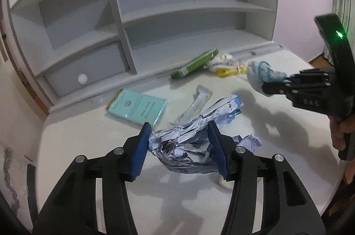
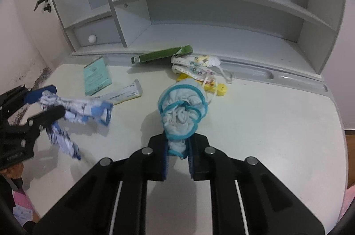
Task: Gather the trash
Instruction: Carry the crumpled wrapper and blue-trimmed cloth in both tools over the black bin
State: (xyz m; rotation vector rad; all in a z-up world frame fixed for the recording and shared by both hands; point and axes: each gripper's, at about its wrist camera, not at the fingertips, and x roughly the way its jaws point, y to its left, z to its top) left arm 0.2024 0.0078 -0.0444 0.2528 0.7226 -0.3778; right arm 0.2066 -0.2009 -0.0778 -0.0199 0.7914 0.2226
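Trash is what we hold in both grippers: a crumpled printed wrapper sits between the blue pads of our left gripper, which pinch it at both sides, and a balled white cloth with blue trim is clamped in our right gripper, whose jaws are pressed nearly together on its lower end. Both bundles look lifted clear of the surface, judging by the shadows beneath them and the wrapper's loose tail hanging free in the right view.

We judge the pick-up step done for these two pieces, so carrying them off comes next. No bin shows in either view, so we would have to find one first, keeping both grips firm as the wrapper trails loose ends that could snag or tear.

More remains on the surface. A flat tube box lies near the wrapper, a teal notepad just beyond it, and a green box rests against the shelf's base. Beside that box lies a patterned mask with its ear loops, over something yellow. Which of these count as trash we cannot say for sure.

Behind the pale, rounded surface stands a grey shelf unit with a star cut-out and a small drawer with a white knob. The wall at left is stained, and a door handle shows there.
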